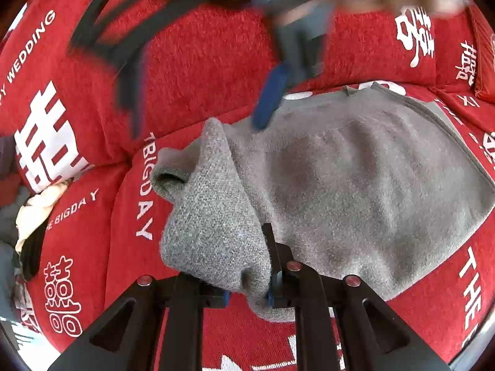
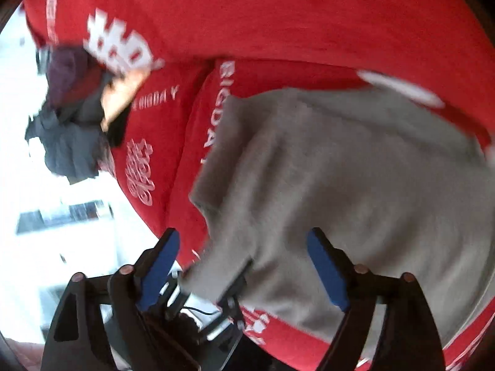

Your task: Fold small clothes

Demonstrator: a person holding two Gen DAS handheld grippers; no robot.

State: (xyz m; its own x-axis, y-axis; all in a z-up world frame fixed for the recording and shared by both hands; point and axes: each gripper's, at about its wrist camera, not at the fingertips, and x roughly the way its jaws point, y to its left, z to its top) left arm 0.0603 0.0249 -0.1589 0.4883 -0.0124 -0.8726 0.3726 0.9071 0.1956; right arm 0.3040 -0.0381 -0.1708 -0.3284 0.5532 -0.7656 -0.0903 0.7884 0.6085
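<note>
A grey knit sweater [image 1: 355,179] lies spread on a red sofa seat [image 1: 92,232]. My left gripper [image 1: 247,296] is shut on a sleeve of the sweater [image 1: 213,216] and holds it lifted over the body of the garment. In the right wrist view the sweater [image 2: 355,170] fills the right side, blurred. My right gripper [image 2: 244,269] is open and empty above the sweater's near edge. It also shows blurred in the left wrist view [image 1: 278,92], above the sweater's far edge.
The red sofa back [image 1: 201,55] with white lettering rises behind the seat. A heap of other clothes [image 2: 71,114] lies at the sofa's left end, seen also in the left wrist view [image 1: 31,216]. A bright white floor [image 2: 46,216] lies beyond the seat edge.
</note>
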